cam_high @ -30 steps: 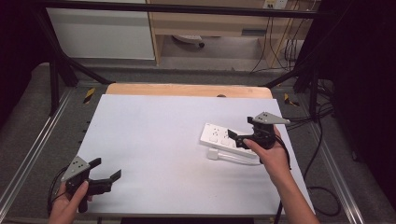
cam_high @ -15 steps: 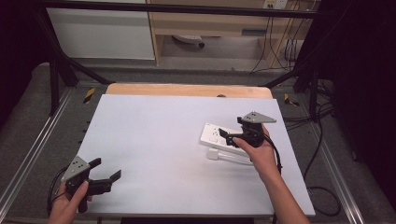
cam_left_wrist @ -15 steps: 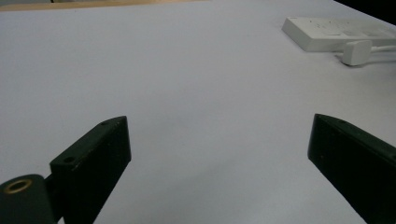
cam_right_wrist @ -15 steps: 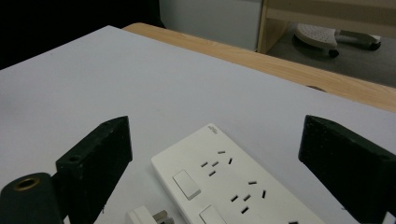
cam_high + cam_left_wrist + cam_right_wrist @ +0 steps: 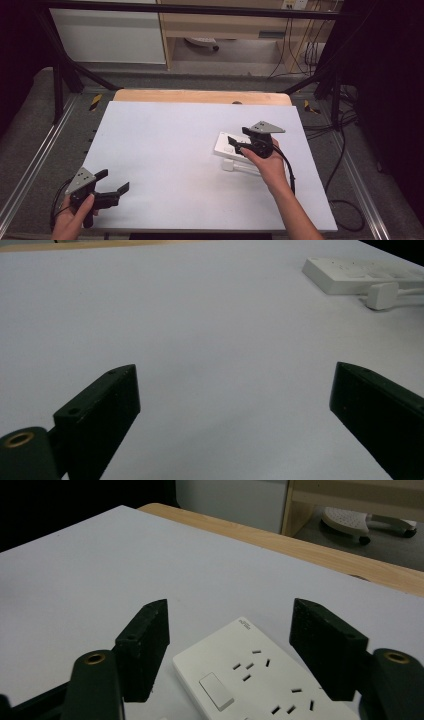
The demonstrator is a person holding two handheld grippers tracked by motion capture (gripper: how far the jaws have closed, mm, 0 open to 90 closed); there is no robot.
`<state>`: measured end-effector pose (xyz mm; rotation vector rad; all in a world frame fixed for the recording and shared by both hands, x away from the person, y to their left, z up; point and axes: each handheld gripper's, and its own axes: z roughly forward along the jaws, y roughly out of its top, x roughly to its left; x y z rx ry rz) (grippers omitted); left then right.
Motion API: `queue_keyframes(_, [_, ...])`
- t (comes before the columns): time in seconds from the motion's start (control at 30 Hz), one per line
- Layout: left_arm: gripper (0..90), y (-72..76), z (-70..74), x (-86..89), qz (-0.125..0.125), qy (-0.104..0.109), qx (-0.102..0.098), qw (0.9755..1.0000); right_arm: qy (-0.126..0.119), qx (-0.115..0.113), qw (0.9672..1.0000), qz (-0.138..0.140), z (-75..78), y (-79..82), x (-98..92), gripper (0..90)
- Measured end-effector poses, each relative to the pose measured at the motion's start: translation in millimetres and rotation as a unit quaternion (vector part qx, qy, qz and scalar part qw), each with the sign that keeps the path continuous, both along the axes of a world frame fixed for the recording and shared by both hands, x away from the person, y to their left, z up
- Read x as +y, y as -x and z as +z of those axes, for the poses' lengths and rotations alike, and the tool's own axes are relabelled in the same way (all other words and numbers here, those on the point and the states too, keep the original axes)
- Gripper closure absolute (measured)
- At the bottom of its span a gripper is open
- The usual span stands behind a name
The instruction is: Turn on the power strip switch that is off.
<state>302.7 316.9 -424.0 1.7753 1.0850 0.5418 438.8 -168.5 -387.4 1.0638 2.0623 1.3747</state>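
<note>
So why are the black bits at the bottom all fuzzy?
In the left gripper view the left tool sits too near the lens, so it blurs, and the power strip looks soft; in the right gripper view the power strip is sharp.

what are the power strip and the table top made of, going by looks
Power strip: likely moulded white plastic, smooth with a slight sheen, crisp slot cut-outs and a rocker switch. Table top: a matte pale sheet, possibly laminate or paper, over wood, whose grain shows along the far edge.
</note>
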Motion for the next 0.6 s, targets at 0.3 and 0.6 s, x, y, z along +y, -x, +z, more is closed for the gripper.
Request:
queue_keyframes(0.3, [5.9, 0.0, -0.1, 0.3, 0.0, 0.0, 0.0, 1.0, 0.003, 0.002, 1.0, 0.006, -6.8, 0.2, 9.0, 45.3])
queue_keyframes(0.6, [5.9, 0.0, 0.1, 0.8, -0.001, 0.0, -0.001, 1.0, 0.005, 0.0, 0.9999, 0.011, -12.1, 1.6, 17.2, 56.5])
